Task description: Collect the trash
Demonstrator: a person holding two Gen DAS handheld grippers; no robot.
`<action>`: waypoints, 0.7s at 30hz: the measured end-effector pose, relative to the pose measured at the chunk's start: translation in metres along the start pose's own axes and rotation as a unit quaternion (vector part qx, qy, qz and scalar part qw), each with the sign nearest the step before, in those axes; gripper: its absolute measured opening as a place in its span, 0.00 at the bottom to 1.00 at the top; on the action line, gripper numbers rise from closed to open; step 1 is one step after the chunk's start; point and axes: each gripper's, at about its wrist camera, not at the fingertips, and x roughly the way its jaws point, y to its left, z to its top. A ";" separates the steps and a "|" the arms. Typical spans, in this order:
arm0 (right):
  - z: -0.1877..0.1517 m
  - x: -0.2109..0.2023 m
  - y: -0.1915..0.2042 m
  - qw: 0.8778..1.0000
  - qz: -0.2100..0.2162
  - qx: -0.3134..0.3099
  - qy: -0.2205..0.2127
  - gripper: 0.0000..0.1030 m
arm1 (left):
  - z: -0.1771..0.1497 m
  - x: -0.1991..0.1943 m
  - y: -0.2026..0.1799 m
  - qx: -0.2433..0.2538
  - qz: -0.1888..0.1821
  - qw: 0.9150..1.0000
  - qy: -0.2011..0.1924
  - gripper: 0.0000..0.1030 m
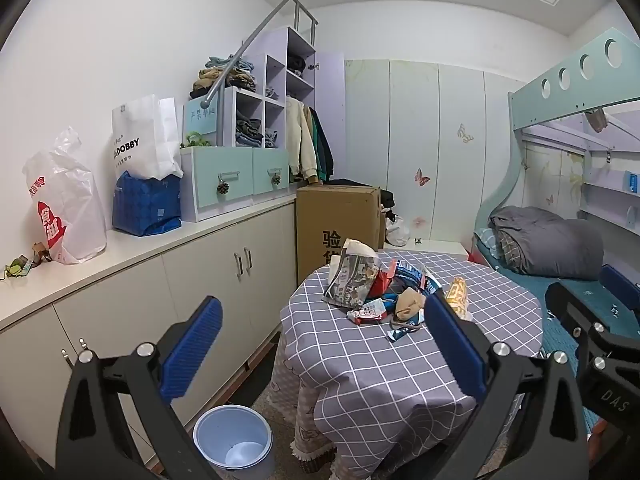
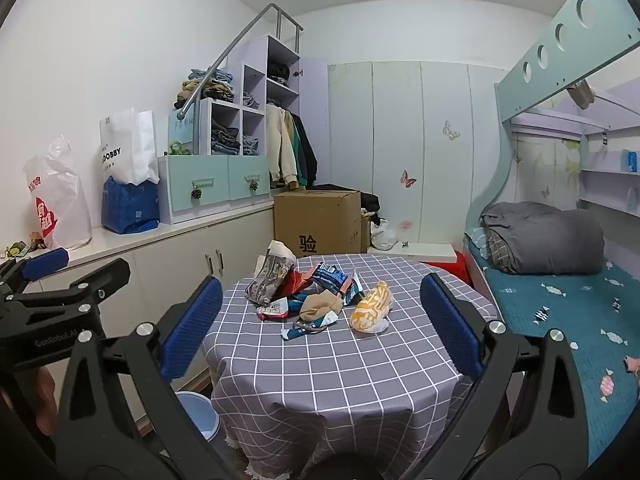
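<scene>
Left wrist view: the left hand-held gripper (image 1: pixel 320 356) has its blue pads (image 1: pixel 192 350) spread wide apart, gripping nothing. Below it, on the floor, stands a pale blue bin (image 1: pixel 234 442), just beside the round counter (image 1: pixel 400 368) with its grey checked cloth. Right wrist view: the right hand-held gripper (image 2: pixel 316 324) is likewise fully parted and empty, raised above the near edge of the counter. Beyond both, the trash pile (image 2: pixel 316 294) lies near the counter's middle: a crumpled printed bag (image 2: pixel 270 276), blue wrappers (image 2: pixel 332 276), a brown paper wad (image 2: pixel 320 306) and a yellow packet (image 2: pixel 372 308). Behind stands a cardboard box (image 2: pixel 318 220).
</scene>
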 end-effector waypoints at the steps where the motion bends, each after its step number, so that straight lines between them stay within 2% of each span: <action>1: 0.000 0.000 0.000 1.000 0.000 0.000 0.000 0.94 | 0.000 0.000 0.000 0.000 0.000 1.000 0.000 0.96; 21: -0.004 0.009 0.009 1.000 0.004 0.001 0.003 0.94 | -0.001 0.000 0.000 0.000 0.000 1.000 0.002 0.96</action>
